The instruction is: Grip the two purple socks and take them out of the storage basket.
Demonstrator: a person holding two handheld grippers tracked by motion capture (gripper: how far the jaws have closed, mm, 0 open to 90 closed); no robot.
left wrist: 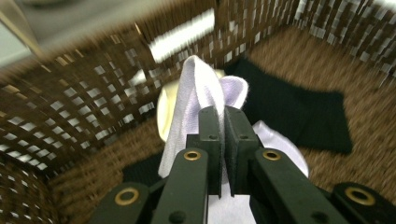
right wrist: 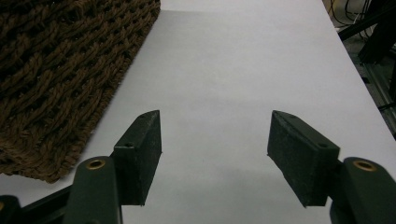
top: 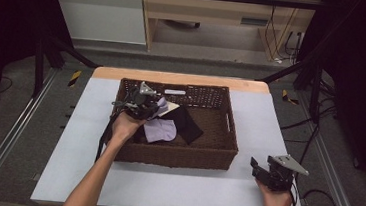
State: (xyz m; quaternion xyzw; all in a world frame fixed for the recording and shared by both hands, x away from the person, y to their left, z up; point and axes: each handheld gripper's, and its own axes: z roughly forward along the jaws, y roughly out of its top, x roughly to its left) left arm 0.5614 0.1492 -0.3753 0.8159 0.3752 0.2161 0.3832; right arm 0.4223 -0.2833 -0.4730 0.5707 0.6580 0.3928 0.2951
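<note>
High view: left claw (top: 156, 105) pinches lilac cloth (top: 160, 129) inside basket (top: 176, 157); right claw (top: 254, 168) spread over bare table (top: 183, 188).

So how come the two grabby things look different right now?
The left gripper has its jaws shut on a pale purple cloth, while the right gripper has its jaws wide open with nothing between them. The left gripper reaches inside the brown woven basket; the right gripper sits outside it, over the white table. Both are black, and each is held by a hand.
</note>
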